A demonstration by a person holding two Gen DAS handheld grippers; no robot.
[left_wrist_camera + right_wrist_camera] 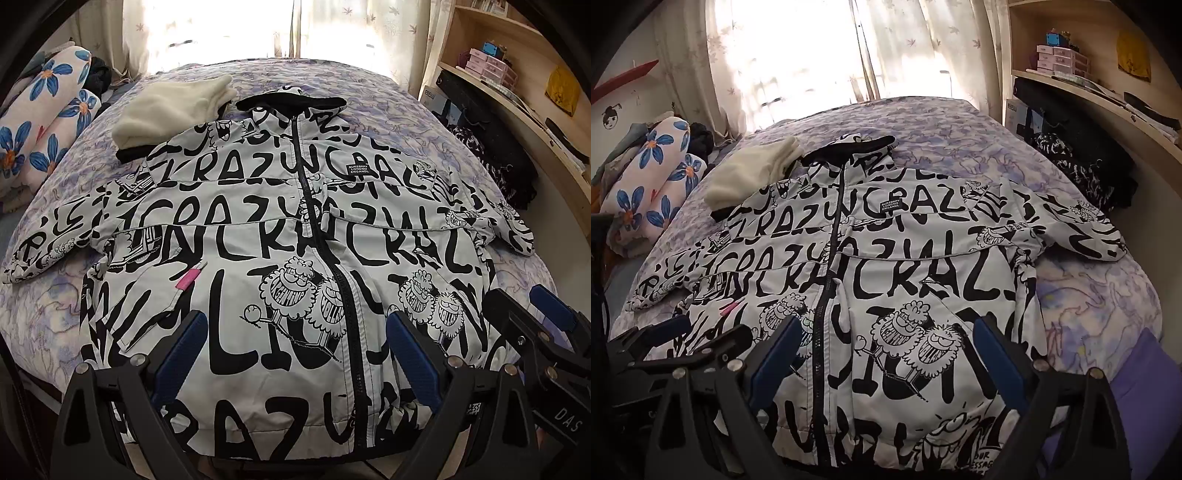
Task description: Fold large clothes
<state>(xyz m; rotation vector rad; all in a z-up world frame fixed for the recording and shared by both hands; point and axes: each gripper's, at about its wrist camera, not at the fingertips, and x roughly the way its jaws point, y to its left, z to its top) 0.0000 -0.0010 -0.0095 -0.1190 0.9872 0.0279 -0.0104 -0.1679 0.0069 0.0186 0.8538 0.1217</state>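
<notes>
On bed (55,332): zipped jacket (258,229) lies flat, sleeves out. Left gripper (295,332), right gripper (886,339) hover near hem, jaws wide, empty. Folding apparently unstarted; next likely sleeve grab.

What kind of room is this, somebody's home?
Most likely a bedroom in a home. A printed jacket lies spread on a bed with a purple patterned cover, sheer curtains hang over a bright window behind it, and wooden shelves hold small boxes on the right.
</notes>
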